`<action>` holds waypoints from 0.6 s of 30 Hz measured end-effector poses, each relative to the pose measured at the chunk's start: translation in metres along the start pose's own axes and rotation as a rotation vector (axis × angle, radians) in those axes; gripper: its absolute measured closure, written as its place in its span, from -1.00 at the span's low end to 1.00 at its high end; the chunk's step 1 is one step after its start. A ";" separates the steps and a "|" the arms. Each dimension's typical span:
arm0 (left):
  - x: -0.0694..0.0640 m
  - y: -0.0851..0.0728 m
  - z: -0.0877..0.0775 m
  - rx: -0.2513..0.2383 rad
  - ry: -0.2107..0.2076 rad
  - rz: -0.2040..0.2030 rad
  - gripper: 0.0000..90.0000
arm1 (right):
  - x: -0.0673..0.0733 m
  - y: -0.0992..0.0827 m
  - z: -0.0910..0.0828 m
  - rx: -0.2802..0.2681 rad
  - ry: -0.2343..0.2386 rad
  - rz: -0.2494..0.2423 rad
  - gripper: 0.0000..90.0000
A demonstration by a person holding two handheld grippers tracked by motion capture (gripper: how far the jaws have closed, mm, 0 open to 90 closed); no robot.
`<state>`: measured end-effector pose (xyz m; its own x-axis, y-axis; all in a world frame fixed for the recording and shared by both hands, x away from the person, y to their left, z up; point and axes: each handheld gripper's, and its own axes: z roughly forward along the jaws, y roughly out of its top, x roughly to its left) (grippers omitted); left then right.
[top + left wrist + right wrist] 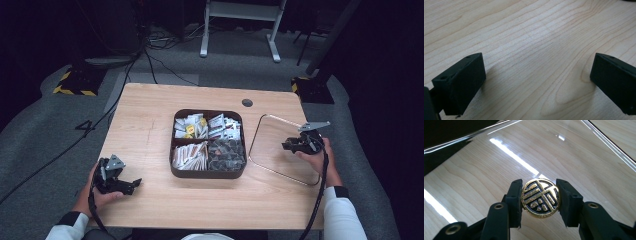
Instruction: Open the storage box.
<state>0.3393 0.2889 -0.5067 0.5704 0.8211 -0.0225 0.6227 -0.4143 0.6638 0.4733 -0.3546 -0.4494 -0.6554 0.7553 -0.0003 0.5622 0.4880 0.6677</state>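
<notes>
My right tool (540,198) is clamped on a round gold-and-black knob (540,198), one jaw on each side of it. The knob sits at the middle of a clear lid (280,147), which lies near the right edge of the worktop (145,130), just beside a dark box (208,174) split into four compartments of packets and wrapped pieces. The box stands at the middle of the worktop, uncovered. My left tool (131,186) rests near the front left corner of the worktop, well apart from the box. Its jaws stand wide, with bare wood between them and nothing gripped.
</notes>
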 end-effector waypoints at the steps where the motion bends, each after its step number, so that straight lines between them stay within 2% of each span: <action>1: 0.000 0.000 0.000 0.000 0.000 0.000 -0.99 | -0.001 -0.002 0.002 0.002 -0.001 0.002 0.32; 18: 0.000 0.000 0.000 0.000 0.000 0.000 -0.99 | 0.004 -0.010 0.026 0.040 0.017 -0.007 0.31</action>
<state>0.3393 0.2890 -0.5067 0.5704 0.8211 -0.0223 0.6225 -0.4143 0.6640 0.4784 -0.3449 -0.4758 -0.6680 0.7442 0.0079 0.5766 0.5108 0.6377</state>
